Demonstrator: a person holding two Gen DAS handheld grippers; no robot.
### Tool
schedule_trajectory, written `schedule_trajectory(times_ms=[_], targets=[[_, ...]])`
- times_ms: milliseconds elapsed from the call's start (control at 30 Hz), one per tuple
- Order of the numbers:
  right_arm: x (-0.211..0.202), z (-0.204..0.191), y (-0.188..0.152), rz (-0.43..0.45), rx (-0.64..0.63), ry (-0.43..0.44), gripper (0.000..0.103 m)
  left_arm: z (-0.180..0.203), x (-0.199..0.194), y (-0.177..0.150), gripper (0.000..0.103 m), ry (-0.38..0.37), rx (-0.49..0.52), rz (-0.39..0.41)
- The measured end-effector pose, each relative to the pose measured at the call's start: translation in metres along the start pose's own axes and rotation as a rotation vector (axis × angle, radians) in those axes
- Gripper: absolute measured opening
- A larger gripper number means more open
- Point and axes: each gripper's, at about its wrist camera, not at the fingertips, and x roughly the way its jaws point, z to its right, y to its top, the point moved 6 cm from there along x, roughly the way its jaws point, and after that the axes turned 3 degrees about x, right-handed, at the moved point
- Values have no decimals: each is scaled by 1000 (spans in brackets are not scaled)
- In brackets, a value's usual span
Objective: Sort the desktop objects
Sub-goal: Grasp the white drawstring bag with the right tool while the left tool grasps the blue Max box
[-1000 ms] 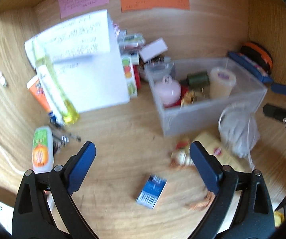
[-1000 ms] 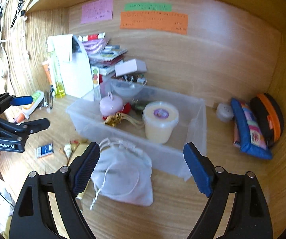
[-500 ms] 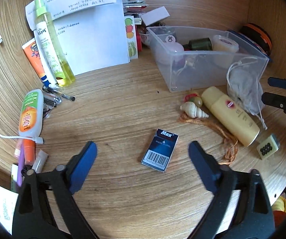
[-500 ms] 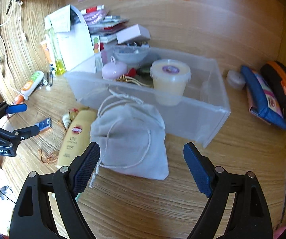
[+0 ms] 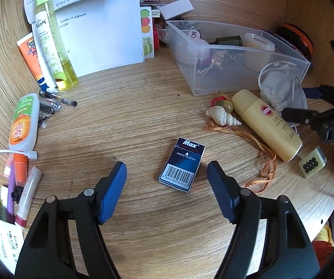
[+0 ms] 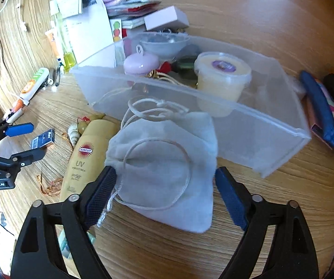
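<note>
A small dark blue "Max" box [image 5: 182, 166] lies flat on the wooden desk between the open fingers of my left gripper [image 5: 167, 174]; it also shows in the right wrist view [image 6: 43, 139]. A grey drawstring pouch [image 6: 164, 167] lies in front of a clear plastic bin [image 6: 281, 137], between the open fingers of my right gripper [image 6: 165, 186]. The left finger [image 6: 100, 190] touches the pouch's edge. The bin [image 5: 290, 58] holds a pale yellow tub [image 6: 222, 74], a pink round case [image 6: 141, 62] and small trinkets. A yellow sunscreen bottle [image 5: 265, 122] and a seashell [image 5: 222, 116] lie by the bin.
A spray bottle [image 5: 53, 41], orange tubes [image 5: 31, 53], pens [image 5: 57, 97] and papers [image 5: 104, 34] stand at the left and back. An orange cord [image 5: 255, 144] and a mahjong tile [image 5: 311, 164] lie at the right. Pouches [image 6: 327, 114] sit beside the bin's right end.
Both grippers have come down and forward: the left one now has the Max box between its fingers, the right one has the grey pouch between its fingers. Both stay open.
</note>
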Motion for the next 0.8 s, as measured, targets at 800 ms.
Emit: schedule_trajectory(times_ms=[800], targets=[[13, -9, -1, -19, -38, 13, 72, 11, 0, 10, 33, -49, 55, -5]])
